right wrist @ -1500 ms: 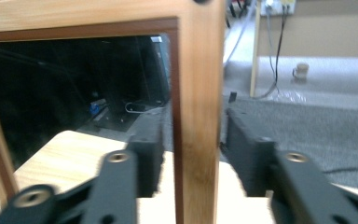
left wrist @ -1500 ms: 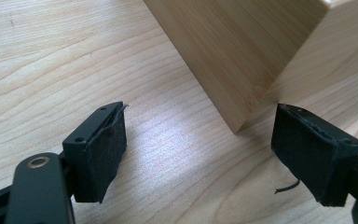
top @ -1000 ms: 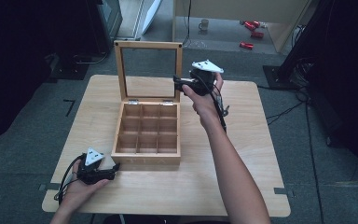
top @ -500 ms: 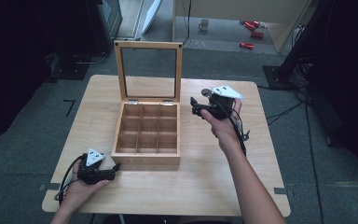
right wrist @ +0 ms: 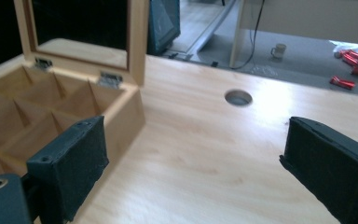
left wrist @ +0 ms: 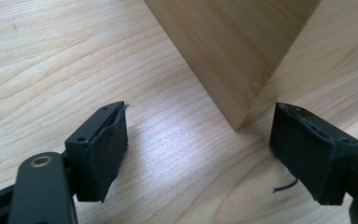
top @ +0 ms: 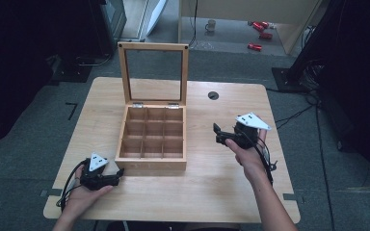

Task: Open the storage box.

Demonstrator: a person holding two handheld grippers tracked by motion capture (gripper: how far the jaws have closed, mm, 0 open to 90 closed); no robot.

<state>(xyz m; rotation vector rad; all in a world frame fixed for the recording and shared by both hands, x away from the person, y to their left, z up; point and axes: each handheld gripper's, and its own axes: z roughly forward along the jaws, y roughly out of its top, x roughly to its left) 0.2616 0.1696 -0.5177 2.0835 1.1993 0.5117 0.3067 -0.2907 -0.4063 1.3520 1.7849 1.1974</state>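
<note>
Two grippers — left [top: 118, 174], right [top: 217, 134] — gaping beside the box [top: 150, 161].

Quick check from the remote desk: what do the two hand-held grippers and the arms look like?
Both the left hand-held gripper and the right hand-held gripper are black, each topped by a grey three-cornered plate and trailing a black cable. Their jaws carry black foam-like pads. The forearms are bare, with no sleeves.

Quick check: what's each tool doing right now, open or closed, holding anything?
Left tool: open, holding nothing, near a corner of the compartmented light wooden box.
Right tool: open, holding nothing, over the pale wooden table.
</note>
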